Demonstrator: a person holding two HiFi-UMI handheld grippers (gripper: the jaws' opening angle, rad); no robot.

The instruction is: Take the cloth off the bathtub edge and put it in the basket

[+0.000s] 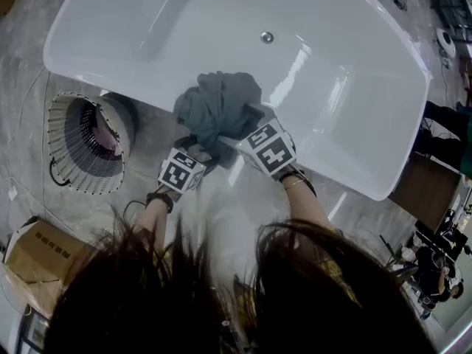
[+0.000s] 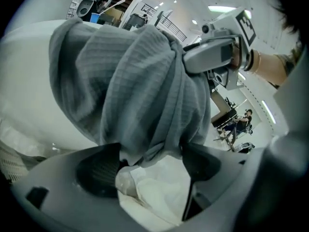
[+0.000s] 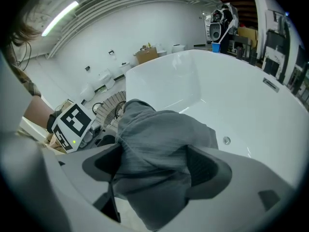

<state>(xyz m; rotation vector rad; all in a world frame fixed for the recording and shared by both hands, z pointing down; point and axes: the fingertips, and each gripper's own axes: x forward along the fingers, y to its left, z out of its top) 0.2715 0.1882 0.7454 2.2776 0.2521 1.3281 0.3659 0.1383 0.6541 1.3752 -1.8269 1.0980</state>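
Marbled floor; glossy white bathtub [image 1: 346,177] w/ smooth rounded rim. Grey ribbed cloth [image 1: 218,113] is bunched on the near rim; slatted round basket [image 1: 70,161] at its 8 o'clock. Left gripper [image 2: 149,166] & right gripper [image 3: 152,166] both spread wide, cloth betw. jaws, not pinched yet. Risk: a shallow bite lets the soft folds slip, or the cloth falls into the tub.

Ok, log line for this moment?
grey cloth: bunched on bathtub edge | left gripper: open, cloth between jaws | right gripper: open, cloth between jaws | basket: beside bathtub, apart from cloth
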